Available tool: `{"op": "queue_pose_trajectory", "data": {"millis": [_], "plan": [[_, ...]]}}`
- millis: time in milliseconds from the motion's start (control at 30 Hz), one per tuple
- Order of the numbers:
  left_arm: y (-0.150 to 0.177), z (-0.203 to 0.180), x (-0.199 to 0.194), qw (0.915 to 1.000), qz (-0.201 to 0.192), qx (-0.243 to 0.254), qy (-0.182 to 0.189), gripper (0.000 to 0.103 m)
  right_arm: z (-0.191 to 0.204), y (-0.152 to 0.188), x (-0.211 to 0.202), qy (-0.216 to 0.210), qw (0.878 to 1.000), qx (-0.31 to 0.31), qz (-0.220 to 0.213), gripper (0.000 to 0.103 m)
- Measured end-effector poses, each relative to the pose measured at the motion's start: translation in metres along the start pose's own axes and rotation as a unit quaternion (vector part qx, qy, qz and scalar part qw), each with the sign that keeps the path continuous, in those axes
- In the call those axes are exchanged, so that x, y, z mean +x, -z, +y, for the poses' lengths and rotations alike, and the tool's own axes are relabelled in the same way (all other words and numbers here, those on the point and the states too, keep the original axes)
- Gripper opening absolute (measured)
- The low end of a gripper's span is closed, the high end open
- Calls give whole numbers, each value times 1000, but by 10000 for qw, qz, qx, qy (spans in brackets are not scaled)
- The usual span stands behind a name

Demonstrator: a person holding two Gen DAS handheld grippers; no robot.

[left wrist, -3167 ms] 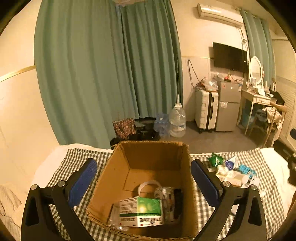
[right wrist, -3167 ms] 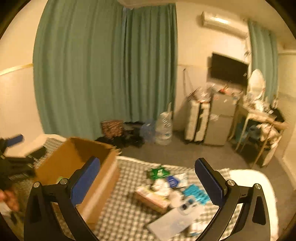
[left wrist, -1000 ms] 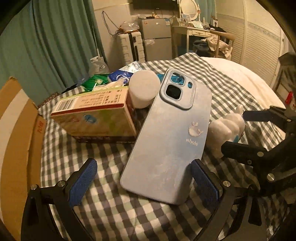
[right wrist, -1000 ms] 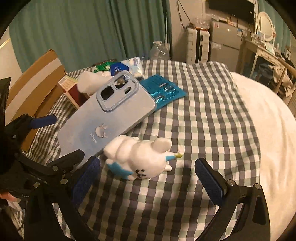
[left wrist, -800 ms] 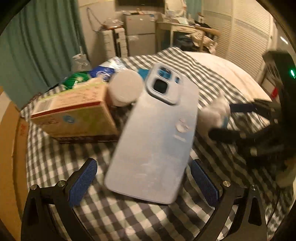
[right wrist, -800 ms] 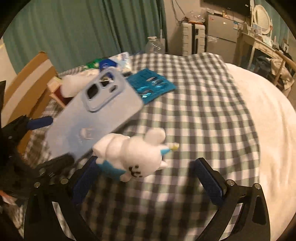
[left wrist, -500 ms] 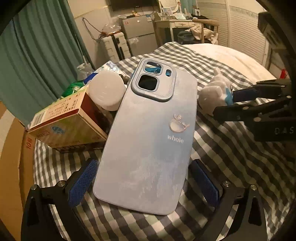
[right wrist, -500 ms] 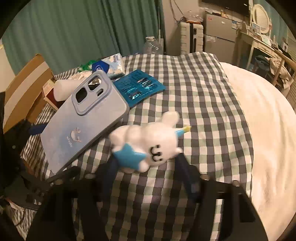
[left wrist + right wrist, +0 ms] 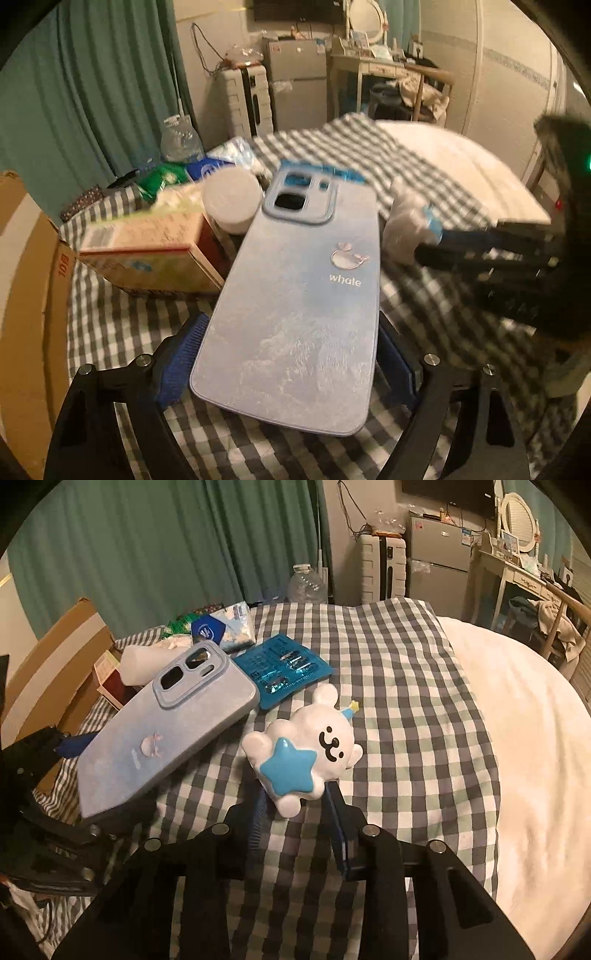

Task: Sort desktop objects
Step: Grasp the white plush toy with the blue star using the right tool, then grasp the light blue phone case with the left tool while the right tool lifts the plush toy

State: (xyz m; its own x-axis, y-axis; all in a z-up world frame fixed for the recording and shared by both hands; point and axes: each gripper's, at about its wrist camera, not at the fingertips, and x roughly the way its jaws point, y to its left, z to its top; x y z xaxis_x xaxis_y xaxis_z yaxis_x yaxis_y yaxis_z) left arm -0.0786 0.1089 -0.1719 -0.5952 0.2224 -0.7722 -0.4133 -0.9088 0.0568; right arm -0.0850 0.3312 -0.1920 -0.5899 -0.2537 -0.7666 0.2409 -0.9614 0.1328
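We saw the phone case (image 9: 295, 325) lifted off the checked bed cover (image 9: 406, 686), left hand-held gripper (image 9: 291, 354) just closing on its long edges; a smooth, wide shell, so we judged it could slip or tip out. Right hand-held gripper (image 9: 295, 812), angled down, had just closed to pinch the white plush toy (image 9: 303, 749) by its lower end, so it might pivot loose.

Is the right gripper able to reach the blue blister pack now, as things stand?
Probably not yet: the right gripper is shut on the white plush toy, so its jaws are occupied; the blue blister pack lies uncovered beyond it.
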Motion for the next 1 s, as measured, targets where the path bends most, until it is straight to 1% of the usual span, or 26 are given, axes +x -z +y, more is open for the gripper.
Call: {"op": "queue_pose_trajectory", "data": {"millis": [100,167,200,233,267,300,333,400,500,567,600,633,700,767,800,867,933,967,1000], "plan": [[-7,4,-15,9998,-170,-83,32,86,1,0,-8,-32,9999,50,-159,30],[-10,6,-25,9995,-274,-139,15,81,4,0,-13,-57,9997,30,-221,29],[-11,7,-28,9994,-298,-172,13,77,6,0,-14,-60,9997,1,-225,29],[-13,9,-31,9993,-307,-215,20,64,9,-1,-15,-68,9997,-32,-230,29],[-13,10,-34,9992,-304,-243,-15,40,12,-1,-16,-70,9997,-63,-237,29],[-14,11,-32,9995,-181,-235,-78,24,15,-2,-16,-80,9996,-73,-250,29],[-13,15,-29,9996,-18,-286,-89,20,17,-2,-17,-96,9996,-73,-260,29],[-8,22,-31,9991,7,-418,-46,19,23,-3,-19,-103,9995,-78,-281,29],[-4,35,-31,9978,49,-647,142,19,29,-1,-23,-137,9994,-76,-312,29],[-4,38,-29,9975,73,-689,170,24,34,0,-26,-139,9992,-117,-349,29],[-4,38,-28,9972,85,-710,210,35,36,0,-29,-123,9991,-145,-391,29],[-5,39,-26,9967,59,-741,321,51,37,0,-31,-154,9988,-161,-427,29],[-6,37,-26,9965,-59,-751,373,63,37,-1,-34,-181,9986,-168,-463,29],[-9,34,-23,9966,-167,-731,330,64,37,-3,-36,-164,9985,-176,-496,29],[-10,33,-19,9966,-164,-736,328,64,36,-4,-38,-145,9984,-181,-509,29],[-9,35,-9,9965,-92,-754,352,39,35,-5,-39,-127,9983,-163,-538,29],[-6,42,-5,9954,-40,-914,289,24,30,-7,-42,-80,9982,-115,-579,29],[-5,46,-5,9943,-68,-1004,353,22,28,-7,-42,-79,9982,-89,-586,29],[-5,50,-6,9935,-110,-1059,407,17,25,-9,-43,-73,9982,-54,-597,29]]}}
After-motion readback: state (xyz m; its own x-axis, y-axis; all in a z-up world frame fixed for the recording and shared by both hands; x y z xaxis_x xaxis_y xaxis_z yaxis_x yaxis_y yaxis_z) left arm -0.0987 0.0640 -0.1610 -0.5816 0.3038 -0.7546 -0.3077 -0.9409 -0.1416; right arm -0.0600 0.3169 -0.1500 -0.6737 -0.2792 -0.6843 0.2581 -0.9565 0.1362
